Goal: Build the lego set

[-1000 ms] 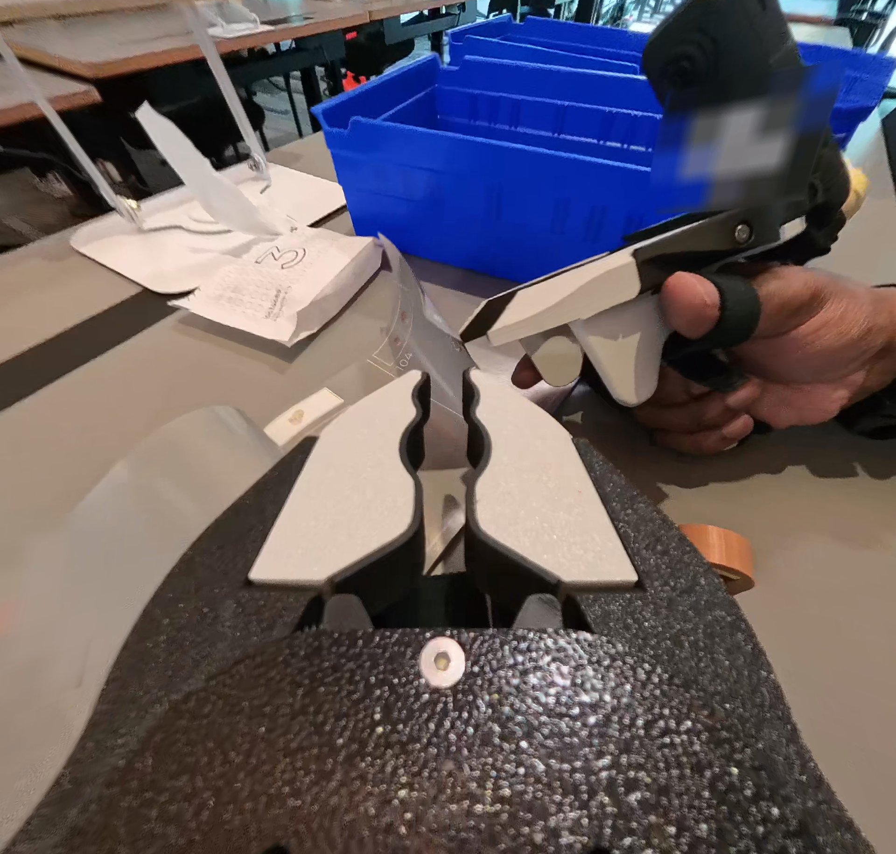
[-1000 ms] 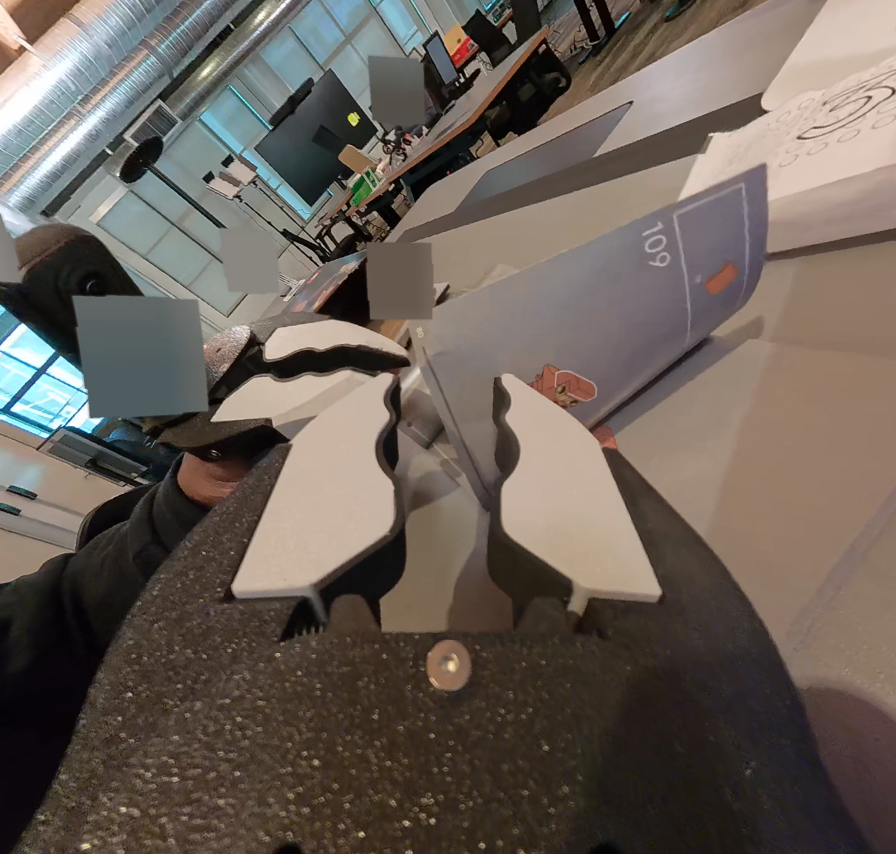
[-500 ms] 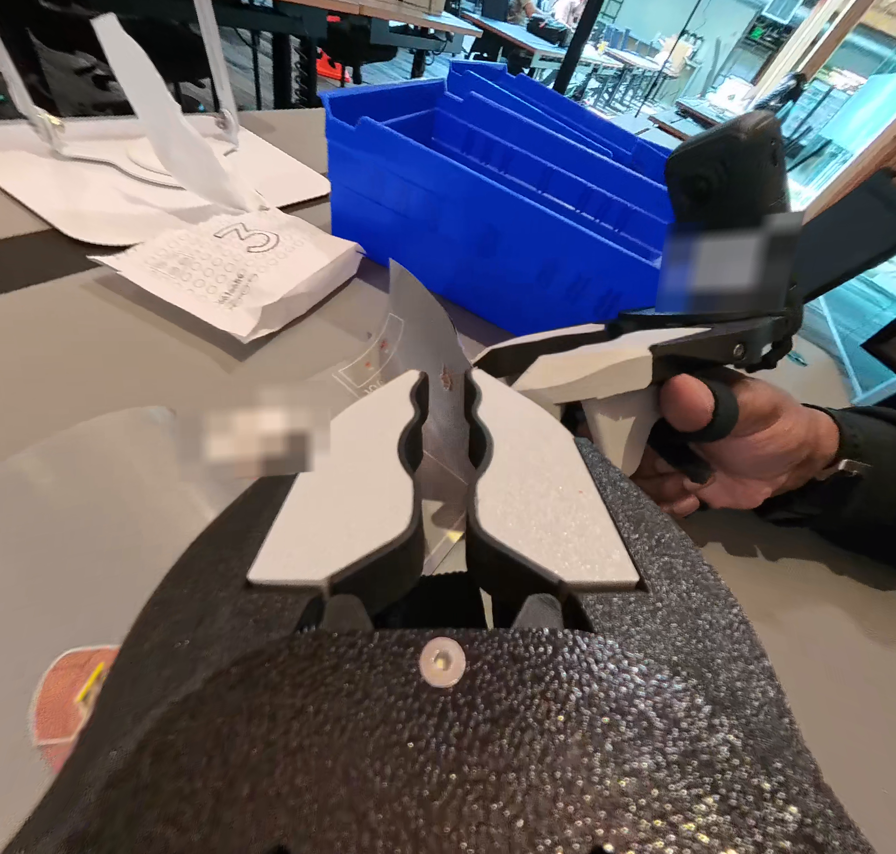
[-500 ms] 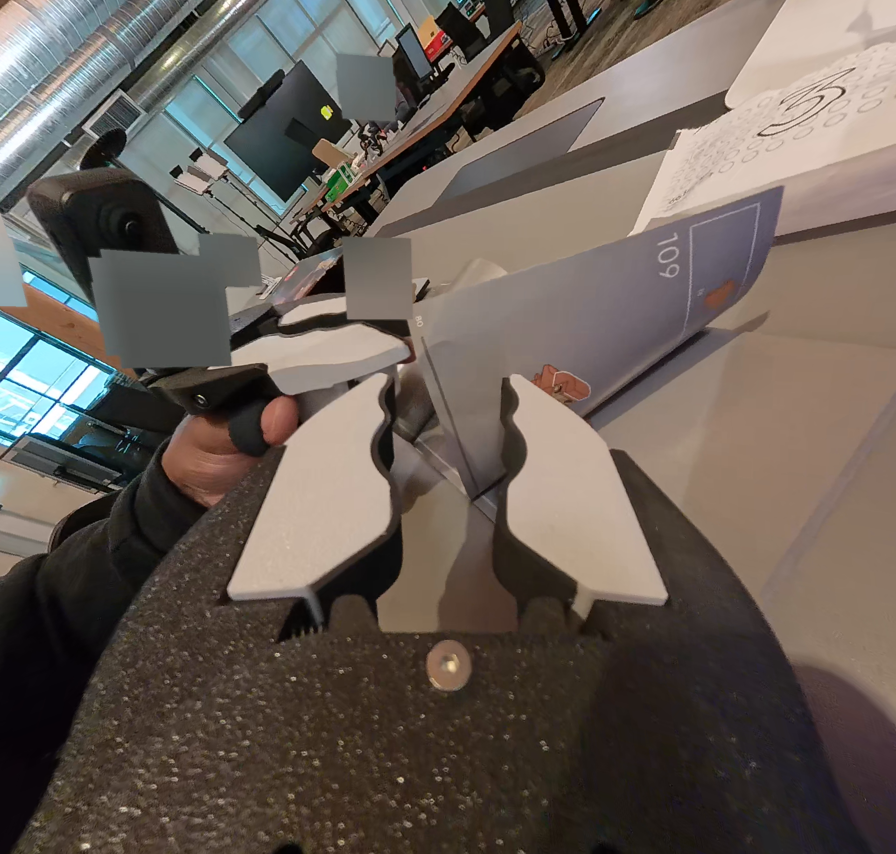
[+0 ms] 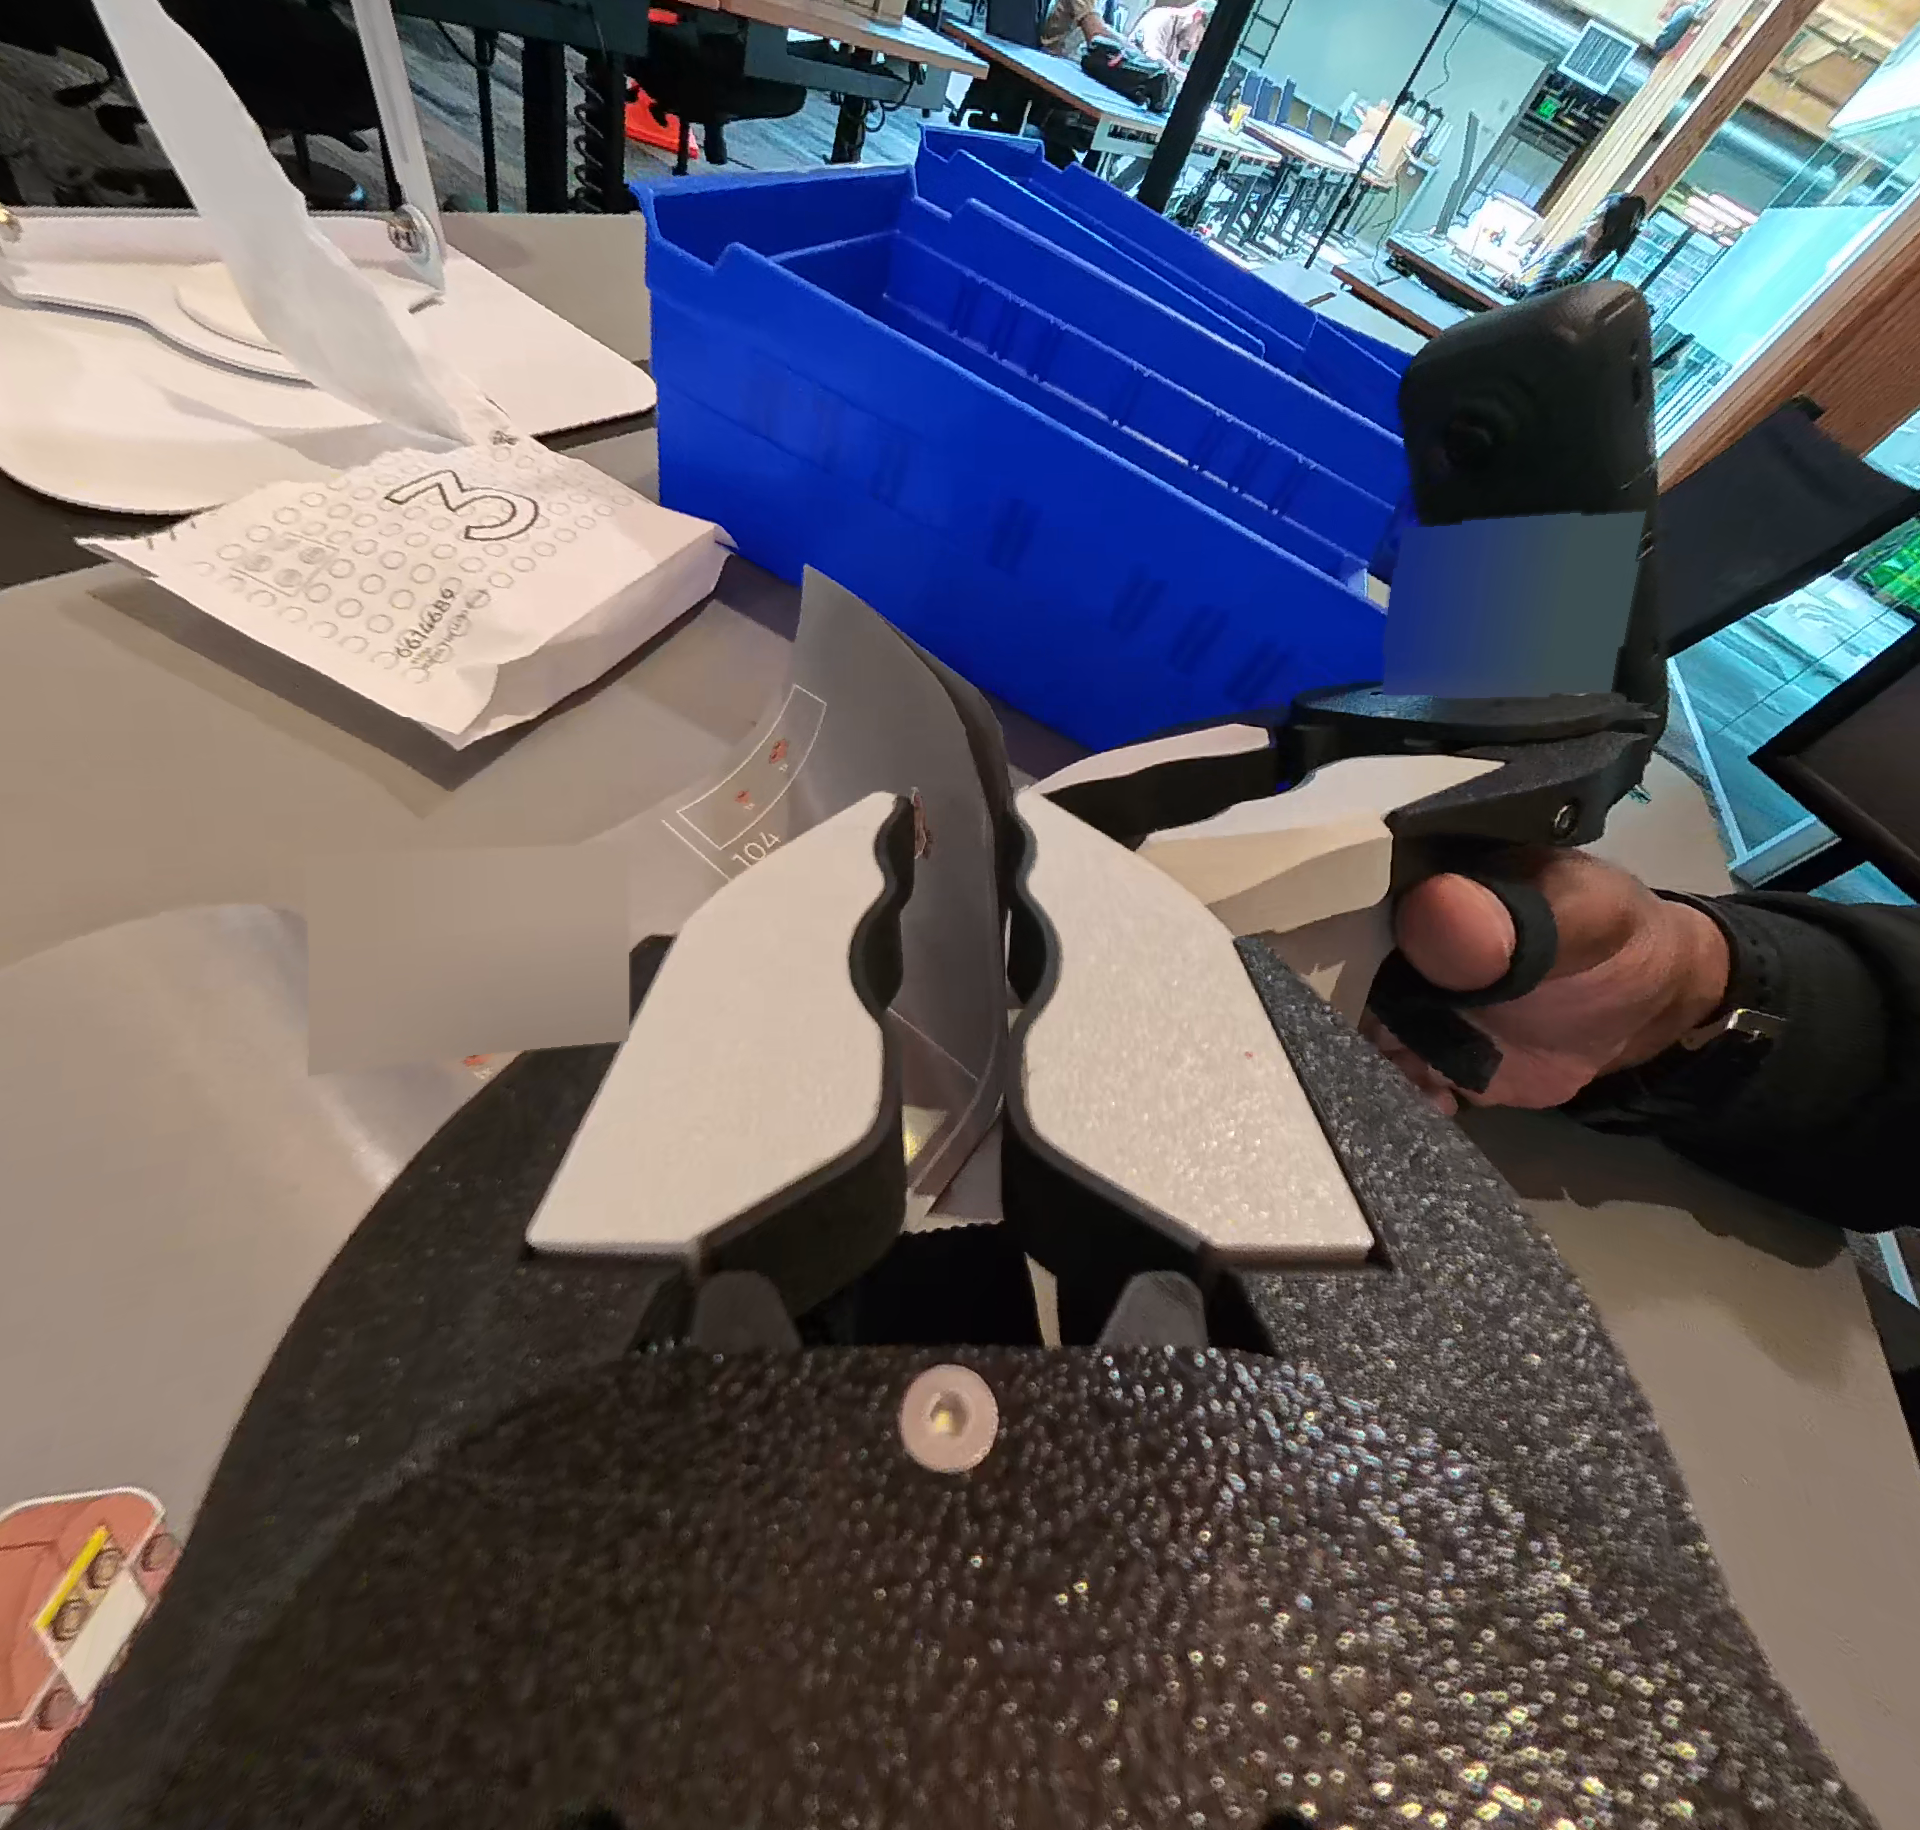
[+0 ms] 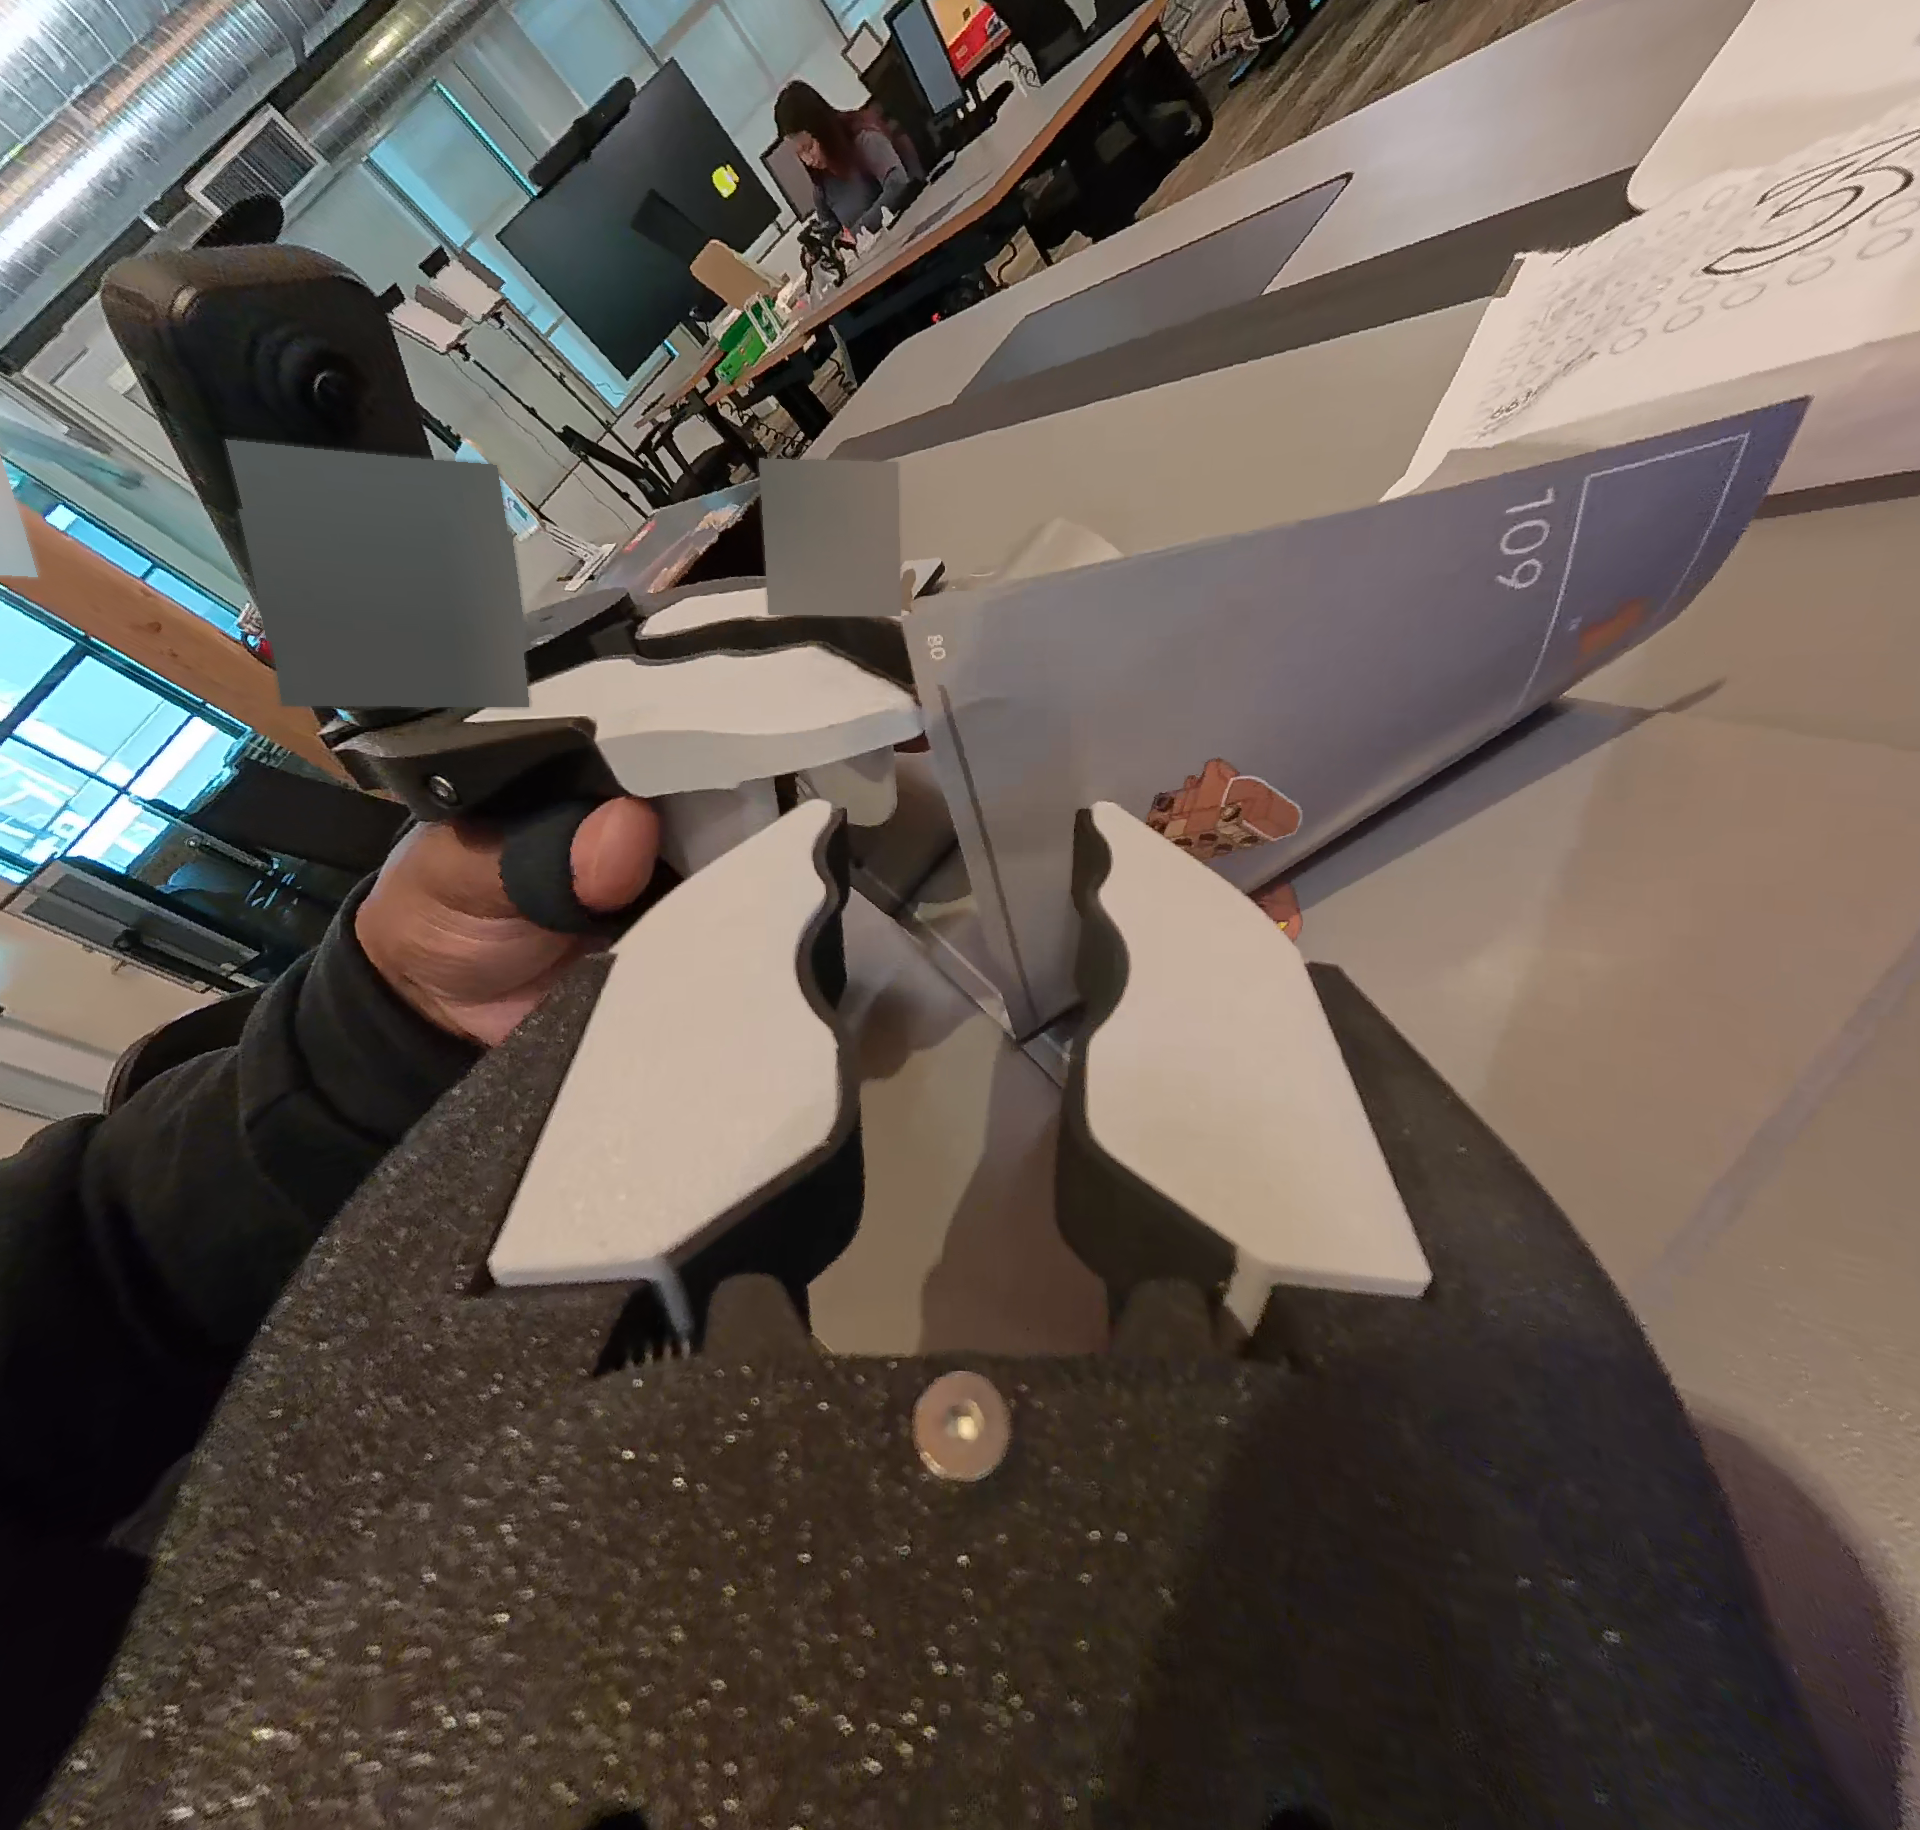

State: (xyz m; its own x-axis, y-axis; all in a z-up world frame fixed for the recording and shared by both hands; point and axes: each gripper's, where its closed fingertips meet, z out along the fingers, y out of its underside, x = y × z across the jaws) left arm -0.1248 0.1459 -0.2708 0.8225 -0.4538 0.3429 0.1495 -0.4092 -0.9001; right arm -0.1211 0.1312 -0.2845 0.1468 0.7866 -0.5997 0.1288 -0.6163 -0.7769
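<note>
A grey printed booklet lies open on the grey table (image 5: 260, 772), and one page (image 5: 883, 700) stands up from it in a curve. My left gripper (image 5: 956, 824) is shut on this page; the sheet runs between both pads. In the right wrist view my left gripper (image 6: 894, 684) pinches the page's (image 6: 1351, 617) near edge. My right gripper (image 6: 961, 824) is open. The page's lower corner stands between its fingers, close to the right finger (image 6: 1174, 949), and is not pinched. In the left wrist view my right gripper (image 5: 1081, 804) sits just right of the page, held by a hand (image 5: 1558, 991).
Several blue bins (image 5: 1039, 450) stand behind the page. A white paper bag (image 5: 416, 575) lies at the left, with a white stand base (image 5: 208, 398) behind it. The booklet's flat pages (image 5: 156, 1053) spread to the left. Desks and people are far behind. Left and right tips are no more than a few centimetres apart.
My right gripper's jaws opened a little wider around the page corner and it levelled out beside my left gripper. My left gripper kept its hold on the page while turning slightly right.
</note>
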